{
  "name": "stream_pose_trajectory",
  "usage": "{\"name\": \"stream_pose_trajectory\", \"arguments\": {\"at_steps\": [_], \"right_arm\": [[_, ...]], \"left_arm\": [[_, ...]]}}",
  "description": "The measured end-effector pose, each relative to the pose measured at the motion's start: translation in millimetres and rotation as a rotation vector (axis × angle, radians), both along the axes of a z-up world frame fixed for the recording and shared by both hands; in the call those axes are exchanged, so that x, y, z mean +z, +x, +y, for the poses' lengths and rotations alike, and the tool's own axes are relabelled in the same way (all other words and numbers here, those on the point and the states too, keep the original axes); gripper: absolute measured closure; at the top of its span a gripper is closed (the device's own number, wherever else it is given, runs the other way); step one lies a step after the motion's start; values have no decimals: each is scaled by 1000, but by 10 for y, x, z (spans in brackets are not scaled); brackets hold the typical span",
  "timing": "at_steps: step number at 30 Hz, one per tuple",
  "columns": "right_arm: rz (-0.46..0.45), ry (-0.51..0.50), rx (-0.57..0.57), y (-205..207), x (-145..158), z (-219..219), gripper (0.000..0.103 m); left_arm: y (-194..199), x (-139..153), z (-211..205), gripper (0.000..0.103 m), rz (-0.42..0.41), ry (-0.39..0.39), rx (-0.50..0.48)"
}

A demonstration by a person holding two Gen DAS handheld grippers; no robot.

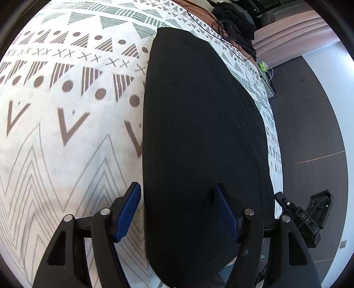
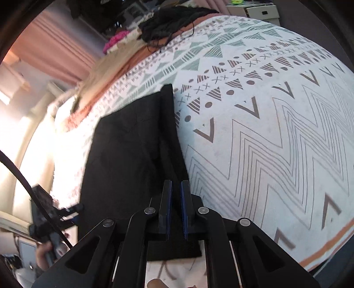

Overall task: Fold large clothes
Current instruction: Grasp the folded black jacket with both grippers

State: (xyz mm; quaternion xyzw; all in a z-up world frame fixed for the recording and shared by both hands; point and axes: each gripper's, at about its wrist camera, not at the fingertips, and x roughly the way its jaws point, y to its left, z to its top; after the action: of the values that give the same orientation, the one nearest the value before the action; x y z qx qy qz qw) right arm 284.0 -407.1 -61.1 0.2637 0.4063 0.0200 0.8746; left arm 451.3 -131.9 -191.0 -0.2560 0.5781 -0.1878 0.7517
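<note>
A large black garment (image 1: 199, 133) lies folded in a long strip on a white patterned bedspread (image 1: 66, 110). My left gripper (image 1: 179, 199) is open, its blue pads straddling the garment's left edge near its close end. In the right wrist view the same black garment (image 2: 132, 155) runs away from me. My right gripper (image 2: 176, 199) has its blue pads closed to a narrow gap over the garment's right edge strip; I cannot tell if cloth is pinched between them.
A heap of dark clothes (image 1: 234, 20) and a thin black cord lie at the far end of the bed. The bed edge drops to a dark floor (image 1: 309, 133) on the right. The other gripper (image 2: 50, 219) shows at lower left in the right wrist view.
</note>
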Motion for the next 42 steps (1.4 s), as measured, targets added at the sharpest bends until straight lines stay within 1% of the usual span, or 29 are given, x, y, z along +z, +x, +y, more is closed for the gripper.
{"name": "stream_pose_trajectory", "arguments": {"at_steps": [6, 8, 14, 17, 19, 21, 24, 26, 31, 34, 36, 40, 42], "right_arm": [[52, -68, 49, 375, 53, 112, 98], [64, -76, 65, 500, 80, 124, 98], [98, -131, 80, 814, 126, 124, 97], [97, -113, 96, 959, 153, 136, 97], [112, -110, 101, 1083, 119, 136, 97], [135, -103, 99, 1201, 41, 134, 97], [144, -85, 158, 1337, -82, 186, 97], [147, -83, 154, 1360, -144, 192, 97], [95, -76, 149, 1297, -219, 151, 97], [56, -71, 142, 1227, -205, 106, 97], [40, -98, 141, 1171, -146, 67, 97], [33, -135, 184, 1157, -47, 21, 97], [40, -131, 224, 1195, -53, -3, 97]], "left_arm": [[280, -42, -28, 34, 6, 7, -1], [370, -76, -31, 34, 14, 9, -7], [651, -147, -76, 34, 30, 11, -8], [763, -146, -118, 34, 30, 26, -14], [801, -141, -156, 34, 20, 43, -26], [822, -133, -178, 34, 9, 52, -39], [833, -121, -198, 34, -3, 60, -55], [811, -123, -196, 34, -9, 61, -60], [815, -103, -245, 34, -19, 65, -59], [807, -87, -287, 34, -29, 74, -61], [820, -77, -314, 34, -30, 76, -63], [830, -34, -400, 34, -43, 85, -76], [822, 8, -472, 34, -65, 94, -95]]}}
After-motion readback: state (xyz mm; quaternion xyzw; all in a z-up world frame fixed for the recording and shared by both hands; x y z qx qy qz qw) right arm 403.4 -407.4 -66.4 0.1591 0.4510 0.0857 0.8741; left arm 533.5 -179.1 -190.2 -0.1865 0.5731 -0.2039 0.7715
